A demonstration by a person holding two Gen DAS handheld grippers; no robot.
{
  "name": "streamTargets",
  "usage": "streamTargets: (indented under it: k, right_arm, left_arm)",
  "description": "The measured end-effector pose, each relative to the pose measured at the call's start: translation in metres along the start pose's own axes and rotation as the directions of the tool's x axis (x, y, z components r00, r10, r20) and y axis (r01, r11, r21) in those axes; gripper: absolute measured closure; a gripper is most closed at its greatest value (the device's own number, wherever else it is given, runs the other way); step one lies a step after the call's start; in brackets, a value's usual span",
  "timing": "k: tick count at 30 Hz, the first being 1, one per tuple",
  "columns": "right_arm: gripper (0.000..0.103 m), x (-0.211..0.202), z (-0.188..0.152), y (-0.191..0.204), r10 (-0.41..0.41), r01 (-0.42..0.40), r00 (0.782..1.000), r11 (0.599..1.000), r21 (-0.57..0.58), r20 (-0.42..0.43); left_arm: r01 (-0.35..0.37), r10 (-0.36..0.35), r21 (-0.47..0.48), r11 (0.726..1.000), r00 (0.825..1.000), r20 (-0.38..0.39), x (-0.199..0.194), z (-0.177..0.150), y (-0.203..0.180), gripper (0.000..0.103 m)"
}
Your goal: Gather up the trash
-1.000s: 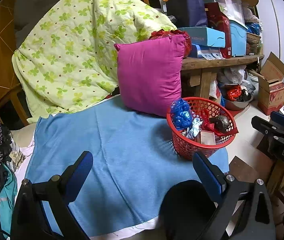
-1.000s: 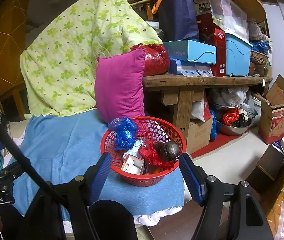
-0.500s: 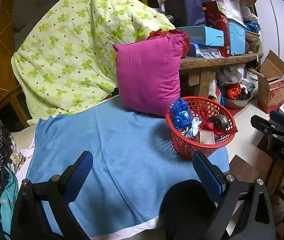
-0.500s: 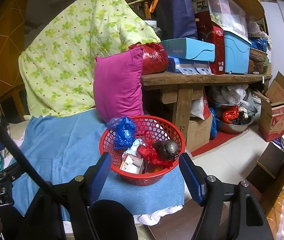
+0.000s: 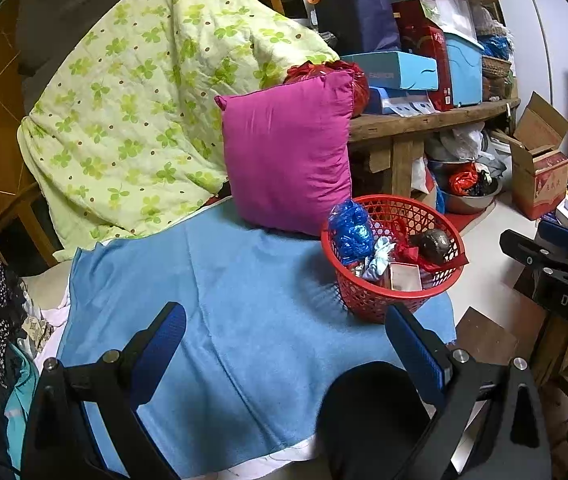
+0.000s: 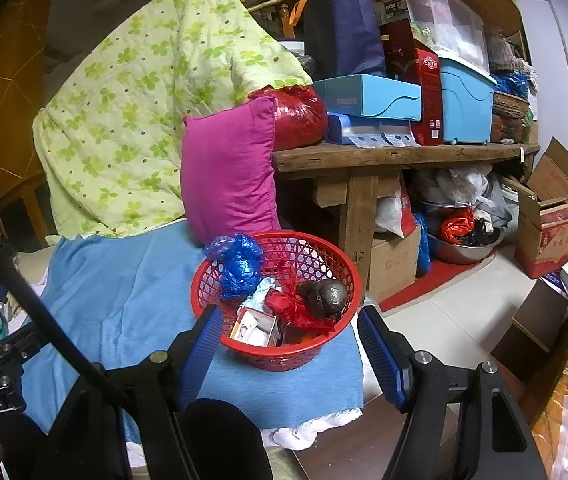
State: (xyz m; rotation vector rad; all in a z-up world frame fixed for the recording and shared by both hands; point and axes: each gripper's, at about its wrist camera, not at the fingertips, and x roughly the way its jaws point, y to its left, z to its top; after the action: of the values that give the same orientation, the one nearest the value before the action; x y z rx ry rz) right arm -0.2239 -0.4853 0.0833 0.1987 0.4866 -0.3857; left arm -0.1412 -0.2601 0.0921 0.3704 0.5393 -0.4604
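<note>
A red mesh basket (image 5: 368, 300) (image 6: 284, 356) stands on the blue cloth (image 5: 223, 300) (image 6: 123, 292) near its right edge. It holds a blue plastic bag (image 5: 350, 230) (image 6: 239, 264), a red wrapper (image 6: 292, 308), a dark crumpled ball (image 5: 432, 240) (image 6: 322, 296), a small white box (image 5: 404, 276) (image 6: 253, 326) and pale paper. My left gripper (image 5: 284, 344) is open and empty over the cloth, left of the basket. My right gripper (image 6: 288, 348) is open and empty, close in front of the basket.
A magenta pillow (image 5: 288, 152) (image 6: 227, 172) leans behind the basket, against a green-patterned quilt (image 5: 135, 112). A wooden bench (image 6: 384, 152) at the right carries boxes and bins. Cardboard boxes (image 6: 548, 224) and a metal bowl (image 6: 460, 248) sit on the floor.
Both views have shifted only slightly; the basket sits a touch lower and nearer in the right wrist view. Both grippers stay open and empty.
</note>
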Motion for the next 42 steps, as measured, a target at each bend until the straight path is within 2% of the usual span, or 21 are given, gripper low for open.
streamTargets:
  k: [18, 33, 42]
  right_arm:
    - [0.03, -0.002, -0.002, -0.012, 0.002, -0.002, 1.0, 0.999, 0.032, 0.0]
    - [0.03, -0.002, -0.003, -0.013, 0.007, -0.007, 1.0, 1.0, 0.03, -0.002]
    - [0.03, -0.002, -0.003, -0.005, 0.016, -0.015, 1.0, 1.0, 0.016, -0.003]
  left_arm:
    - [0.003, -0.003, 0.03, 1.0, 1.0, -0.001, 0.006, 0.007, -0.013, 0.003]
    - [-0.006, 0.006, 0.006, 1.0, 1.0, -0.021, 0.024, 0.007, -0.008, 0.003]
    - [-0.008, 0.008, 0.001, 1.0, 1.0, -0.006, 0.03, 0.007, -0.007, 0.003]
